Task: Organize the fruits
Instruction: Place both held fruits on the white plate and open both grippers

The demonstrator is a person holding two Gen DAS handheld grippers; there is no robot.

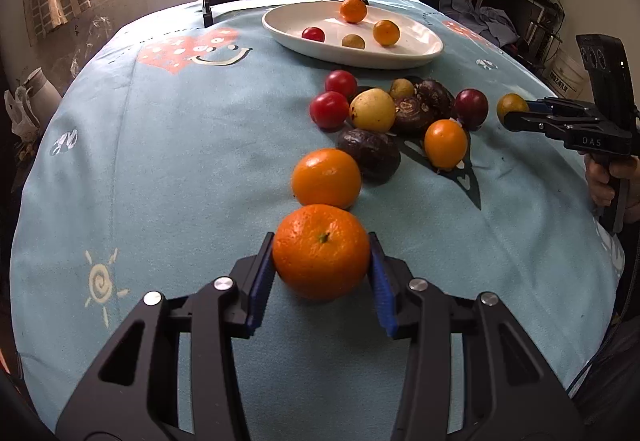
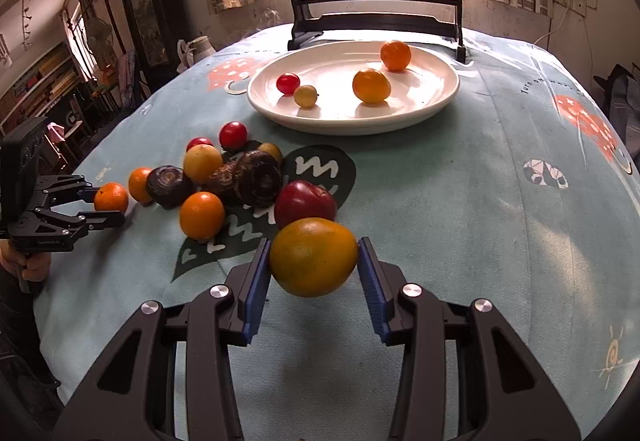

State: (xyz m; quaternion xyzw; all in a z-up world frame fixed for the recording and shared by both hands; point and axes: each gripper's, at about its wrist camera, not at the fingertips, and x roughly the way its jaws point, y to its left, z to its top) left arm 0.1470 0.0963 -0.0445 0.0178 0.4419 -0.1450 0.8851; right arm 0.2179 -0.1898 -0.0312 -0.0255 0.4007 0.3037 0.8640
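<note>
An orange mandarin (image 1: 321, 253) sits low on the blue tablecloth, and my left gripper (image 1: 321, 241) is shut on it, blue pads pressed to both its sides. In the right wrist view, my right gripper (image 2: 314, 245) is shut on a yellow-green citrus fruit (image 2: 313, 257), held just above the cloth with its shadow under it. A white plate (image 2: 360, 127) at the back holds an orange, a yellow-orange fruit, a small red one and a small yellow one. Between the grippers lies a pile of fruit (image 1: 384, 117): red, yellow, orange and dark wrinkled pieces.
A second mandarin (image 1: 326, 177) lies right behind the held one. A dark wooden stand (image 2: 376, 21) with a round painted panel rises behind the plate. A person's hand (image 1: 604, 181) grips the right tool at the table's right edge. Cluttered furniture rings the table.
</note>
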